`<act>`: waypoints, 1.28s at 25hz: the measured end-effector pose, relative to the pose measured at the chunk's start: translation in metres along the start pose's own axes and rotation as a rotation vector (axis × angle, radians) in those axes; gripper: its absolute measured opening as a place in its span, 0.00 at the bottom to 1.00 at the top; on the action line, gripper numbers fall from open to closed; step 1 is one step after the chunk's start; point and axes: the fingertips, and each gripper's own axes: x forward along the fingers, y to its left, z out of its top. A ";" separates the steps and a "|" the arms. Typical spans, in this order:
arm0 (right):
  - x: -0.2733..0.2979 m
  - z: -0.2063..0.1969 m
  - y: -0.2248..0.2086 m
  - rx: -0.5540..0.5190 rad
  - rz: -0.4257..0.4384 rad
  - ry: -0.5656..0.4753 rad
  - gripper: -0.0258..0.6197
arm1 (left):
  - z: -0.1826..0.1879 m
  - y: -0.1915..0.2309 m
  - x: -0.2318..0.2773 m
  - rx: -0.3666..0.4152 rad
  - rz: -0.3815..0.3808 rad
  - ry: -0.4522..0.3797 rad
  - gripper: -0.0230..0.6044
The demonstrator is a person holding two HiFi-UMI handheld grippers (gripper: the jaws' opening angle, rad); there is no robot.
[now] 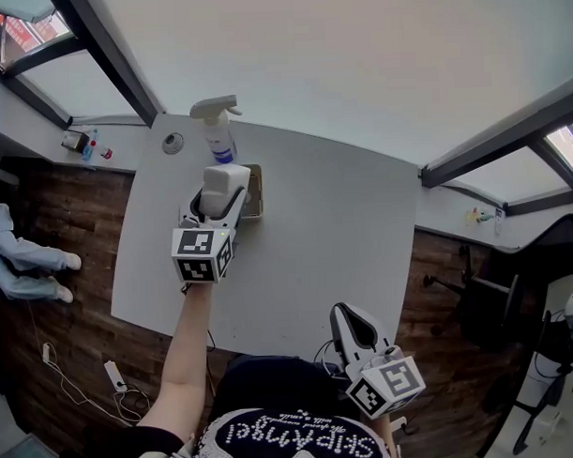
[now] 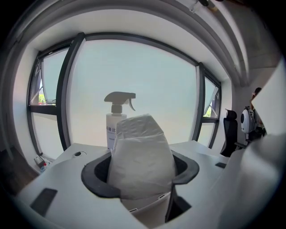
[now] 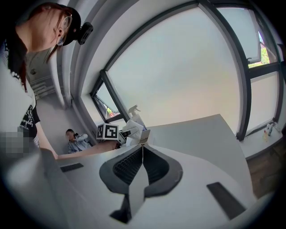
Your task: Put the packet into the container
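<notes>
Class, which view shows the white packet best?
The left gripper view: the packet fills the middle, clamped in the left claw. The head view shows it small from above; the right gripper view, tiny and distant.

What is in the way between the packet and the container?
Nothing that shows. The left gripper holds the packet close by the container. The bottle stands beyond them, not in between.

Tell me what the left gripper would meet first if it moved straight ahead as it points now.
Probably the spray bottle: it stands just behind the packet held in the left gripper, nearly on its line. The container seems to lie slightly right of that line; depth is unclear.
</notes>
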 end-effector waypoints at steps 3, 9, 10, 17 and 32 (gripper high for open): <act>0.001 -0.001 0.000 0.000 0.002 0.002 0.06 | -0.009 0.002 0.007 -0.005 0.005 0.029 0.50; 0.002 -0.001 0.000 -0.002 0.002 0.005 0.06 | -0.025 0.001 0.017 -0.019 0.009 0.079 0.50; 0.002 -0.001 0.000 -0.003 0.002 0.005 0.06 | -0.027 0.002 0.019 -0.021 0.011 0.087 0.50; 0.002 -0.002 -0.002 0.005 -0.007 0.007 0.06 | -0.039 0.003 0.027 0.016 0.007 0.145 0.50; 0.004 -0.002 0.001 -0.001 0.004 0.017 0.06 | -0.051 -0.003 0.035 0.147 0.011 0.268 0.50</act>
